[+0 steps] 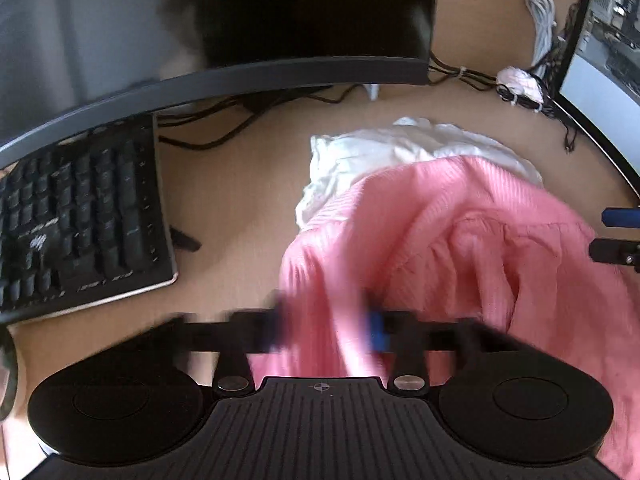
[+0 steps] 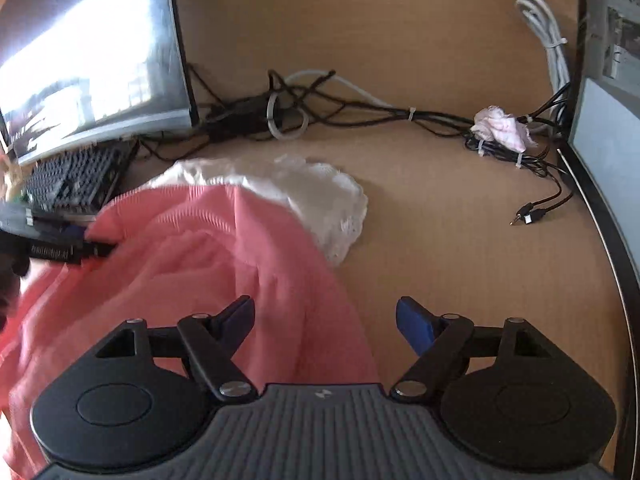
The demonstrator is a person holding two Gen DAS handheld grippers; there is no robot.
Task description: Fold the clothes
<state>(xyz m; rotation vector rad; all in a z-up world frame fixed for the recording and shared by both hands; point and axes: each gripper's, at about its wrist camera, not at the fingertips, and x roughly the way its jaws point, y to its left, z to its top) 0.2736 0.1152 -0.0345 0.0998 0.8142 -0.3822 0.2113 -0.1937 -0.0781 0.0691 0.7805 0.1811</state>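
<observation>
Left wrist view: left gripper (image 1: 326, 330) sits low centre, blurred. Blue-padded fingers look pinched on a bunch of the pink ribbed knit garment (image 1: 460, 240), fabric draped over and between them. Garment fills centre-right of frame, crumpled, partly lifted off the light wooden desk (image 1: 240, 200). Behind it, upper centre-right, a white lace-edged cloth (image 1: 380, 152) lies bunched, the pink overlapping its near edge. Black keyboard (image 1: 80, 220) left, dark curved monitor (image 1: 280, 20) across the top. Right gripper's tip pokes in at the right edge.

Right wrist view: right gripper (image 2: 325, 324) low centre, jaws wide, nothing between them. Left blue pad rests on or just over the pink fabric; right pad is over bare desk. Pink garment covers left half of frame, unfolded and rumpled. Left gripper shows at mid-left edge, clamped on a pink fold. White cloth upper centre, half under the pink. Tangle of black cables (image 2: 360, 112) and a crumpled pinkish tissue (image 2: 502, 126) at the back.

Handling, my read: light, soft, stretchy knit, no stiffness, will sag and bunch. Ribbed surface should grip fine. Best hold is a hem or seam edge, or a corner, not mid-panel. A single layer is hard to isolate in this heap. Risk: dragging the white cloth along.
</observation>
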